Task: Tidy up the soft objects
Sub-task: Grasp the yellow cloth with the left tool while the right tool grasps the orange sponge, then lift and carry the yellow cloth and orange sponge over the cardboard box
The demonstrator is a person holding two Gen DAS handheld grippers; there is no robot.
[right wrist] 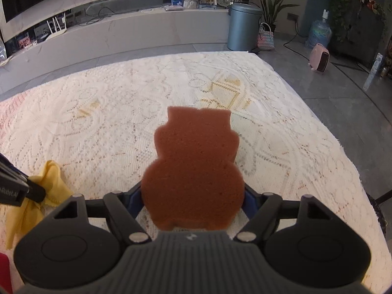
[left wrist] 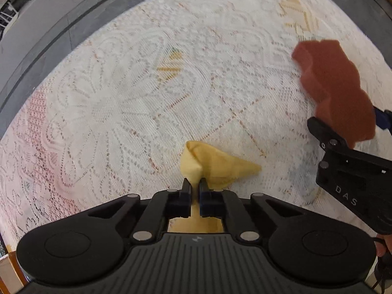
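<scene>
Left wrist view: the left tongs [left wrist: 195,186] are pinched tight on a fold of the yellow cloth [left wrist: 215,165], most of which lies crumpled on the lace-covered surface [left wrist: 117,103] just ahead of the fingertips; only a thin ridge of fabric sits between the pads, so a quick lift could let it slide free, and the trailing tail could snag on the open lace weave and drag the cover along; over in the right wrist view, the right tongs [right wrist: 193,197] stand wide, spanning the broad lower lobe of the brown bear-shaped sponge [right wrist: 193,166], which juts forward above the surface; the blue pads touch its flanks, but how firmly they press I cannot tell; foam that soft gives under pressure, so a loose hold may let it tip or drop out, while a hard squeeze could buckle it; the two tools are near each other, too, and a careless swing could knock sponge against cloth.
</scene>
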